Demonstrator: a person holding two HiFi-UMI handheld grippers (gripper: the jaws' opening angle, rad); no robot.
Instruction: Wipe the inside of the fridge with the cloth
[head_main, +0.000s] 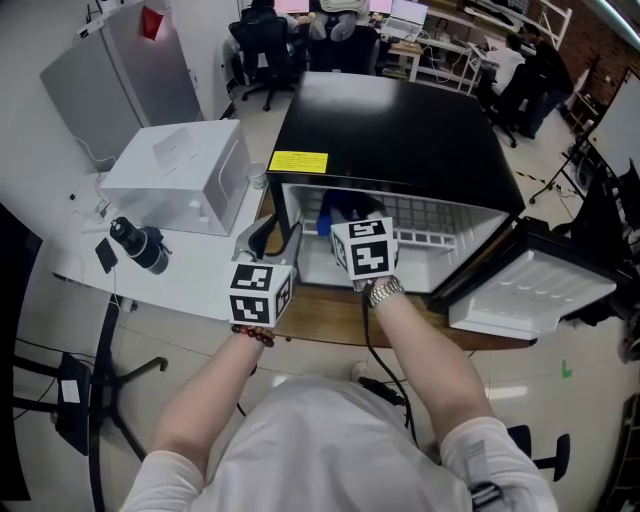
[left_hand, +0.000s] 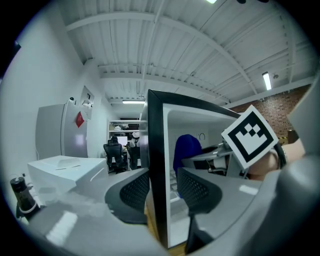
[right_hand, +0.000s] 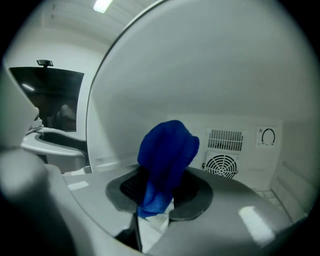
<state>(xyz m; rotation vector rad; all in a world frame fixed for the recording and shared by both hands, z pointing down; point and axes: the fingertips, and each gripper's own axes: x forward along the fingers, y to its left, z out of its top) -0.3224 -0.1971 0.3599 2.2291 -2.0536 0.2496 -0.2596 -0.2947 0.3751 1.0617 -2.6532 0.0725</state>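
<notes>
The right tool (right_hand: 160, 194) is clamped on the blue cloth (right_hand: 167, 150), which stands upright at mid-frame inside the fridge (right_hand: 200, 75). The back wall (right_hand: 240, 145) lies just beyond the cloth. The left tool (left_hand: 162, 192) is clamped on the fridge's side wall.

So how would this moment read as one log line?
left gripper: shut on fridge wall | right gripper: holding blue cloth inside fridge

Pale floor (head_main: 585, 425), black office chairs (head_main: 265, 55), brick wall (head_main: 598, 45)
</notes>
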